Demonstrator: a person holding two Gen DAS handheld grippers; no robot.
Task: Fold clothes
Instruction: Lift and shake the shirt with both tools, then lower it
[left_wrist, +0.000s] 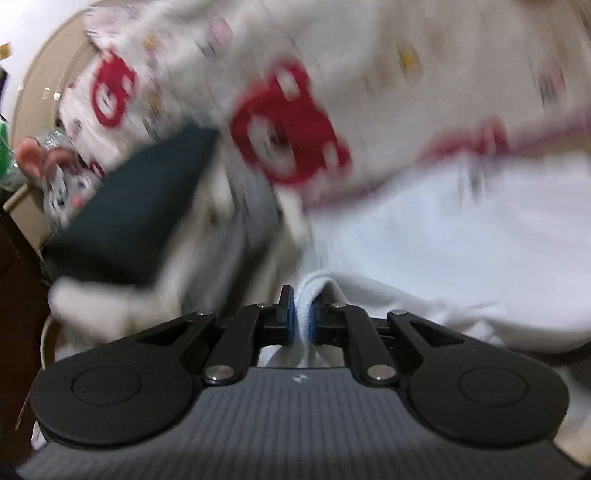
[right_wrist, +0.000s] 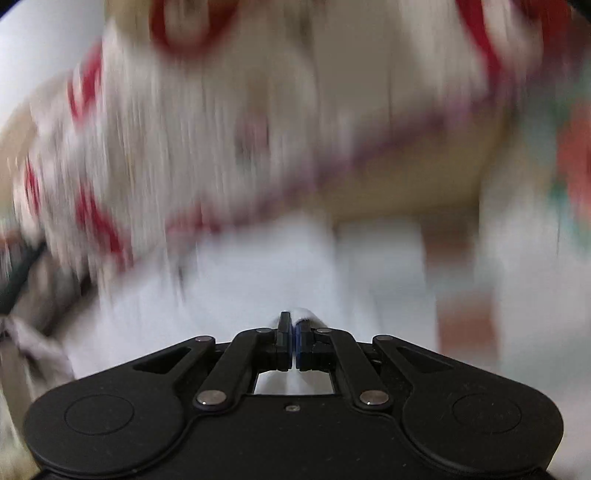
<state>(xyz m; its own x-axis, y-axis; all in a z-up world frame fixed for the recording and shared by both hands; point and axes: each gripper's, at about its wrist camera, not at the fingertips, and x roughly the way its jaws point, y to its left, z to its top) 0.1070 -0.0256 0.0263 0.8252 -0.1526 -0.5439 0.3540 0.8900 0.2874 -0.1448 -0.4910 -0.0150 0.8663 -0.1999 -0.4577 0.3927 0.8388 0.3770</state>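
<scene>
A plain white garment (left_wrist: 443, 236) fills the lower right of the left wrist view. My left gripper (left_wrist: 303, 314) is shut on a thick fold of its edge. The same white garment (right_wrist: 258, 280) shows in the right wrist view, where my right gripper (right_wrist: 295, 336) is shut on a thin bit of its edge. Behind it lies a white cloth with red printed figures (left_wrist: 288, 125), also blurred in the right wrist view (right_wrist: 221, 129).
A dark folded item (left_wrist: 136, 214) lies at the left. A patterned stuffed toy (left_wrist: 62, 173) sits by a cardboard box (left_wrist: 29, 218) at the far left. A tan surface (right_wrist: 406, 184) shows beyond the cloth. Both views are motion-blurred.
</scene>
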